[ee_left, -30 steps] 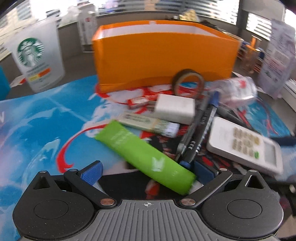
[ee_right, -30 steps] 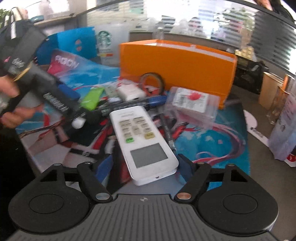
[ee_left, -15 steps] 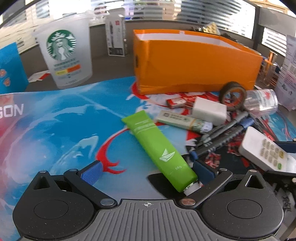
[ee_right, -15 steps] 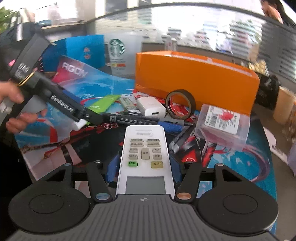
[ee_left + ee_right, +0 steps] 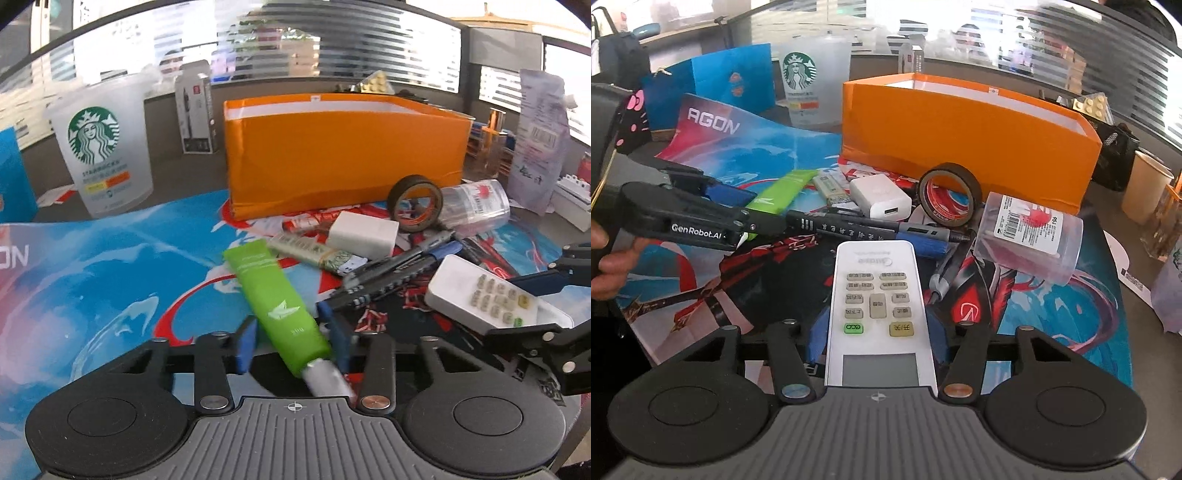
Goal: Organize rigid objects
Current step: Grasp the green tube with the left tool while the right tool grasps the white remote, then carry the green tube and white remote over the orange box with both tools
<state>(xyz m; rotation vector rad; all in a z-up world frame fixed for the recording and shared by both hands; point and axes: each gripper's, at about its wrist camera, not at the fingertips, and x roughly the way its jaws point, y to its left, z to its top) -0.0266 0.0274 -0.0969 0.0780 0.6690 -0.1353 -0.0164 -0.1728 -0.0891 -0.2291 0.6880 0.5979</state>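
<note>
A grey desk (image 5: 173, 184) is covered in front by a bright blue and red mat (image 5: 92, 273). The orange box (image 5: 343, 155) is stood at the mat's far edge, and everything is placed from it. Left of the box, a frosted cup (image 5: 101, 147) is seen on bare desk. Just in front of the box, a tape roll (image 5: 415, 203) is stood on edge, with a clear plastic jar (image 5: 476, 206) lying beside it. Nearer, a white charger (image 5: 364, 234), a small green-printed packet (image 5: 314, 253), dark pens (image 5: 399, 266), a green tube (image 5: 275, 295) and a white remote (image 5: 879, 295) are spread across the mat.
</note>
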